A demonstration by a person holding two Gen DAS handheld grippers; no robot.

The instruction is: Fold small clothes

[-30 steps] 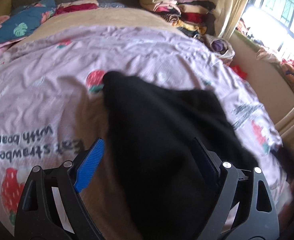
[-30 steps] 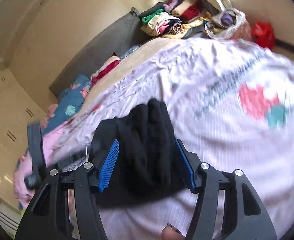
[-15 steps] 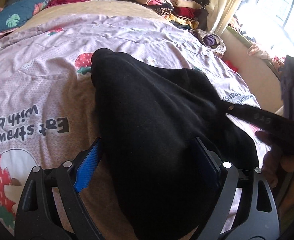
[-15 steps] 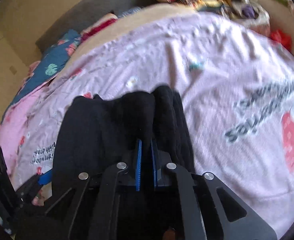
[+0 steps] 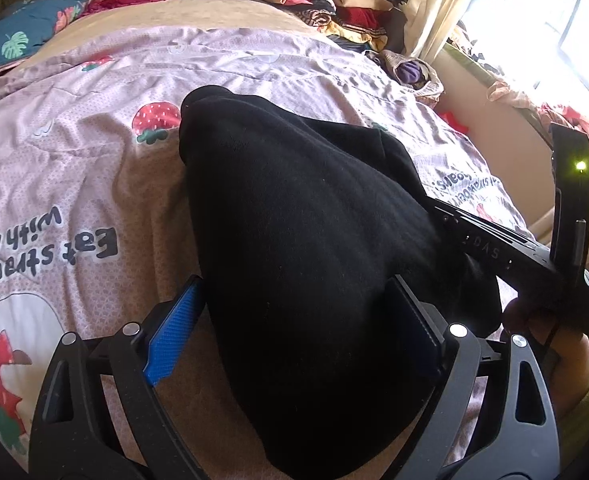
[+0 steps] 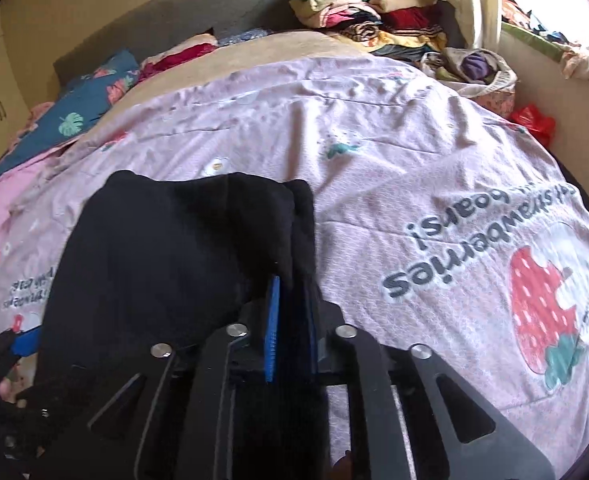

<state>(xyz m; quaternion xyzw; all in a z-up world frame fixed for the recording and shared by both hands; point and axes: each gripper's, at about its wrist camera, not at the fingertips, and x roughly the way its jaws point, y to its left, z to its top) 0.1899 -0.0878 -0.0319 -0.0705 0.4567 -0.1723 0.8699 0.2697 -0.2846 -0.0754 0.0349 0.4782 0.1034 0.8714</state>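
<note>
The right gripper [image 6: 292, 320] had its blue pads [image 6: 272, 328] drawn nearly together on a bunched edge of the black garment [image 6: 166, 248]; its jaws had just been easing a little apart after snapping shut, with the cloth between them and gripped. From that pinch the garment spread away to the left and forward across the bed, its far edge lying in soft ridges on the pink strawberry-print duvet [image 6: 434, 168].

The left gripper [image 5: 294, 332] stood with its jaws wide apart, one pad on each side of the same black garment [image 5: 294, 220], which passed between them; whether either pad pressed on the cloth could not be told (the fabric hid the right one's face). The garment ran up from this gripper to a rounded end beside a printed strawberry [image 5: 156, 120] on the duvet [image 5: 74, 168]. At the right edge of that view the other gripper's black body [image 5: 534, 248] reached in to the garment's side, a hand [image 5: 554, 344] beneath it.

Beyond the duvet lay a blue floral pillow [image 6: 74, 116] by the grey headboard [image 6: 174, 28], and a stack of folded clothes [image 6: 374, 12] near the curtain [image 5: 438, 4].
</note>
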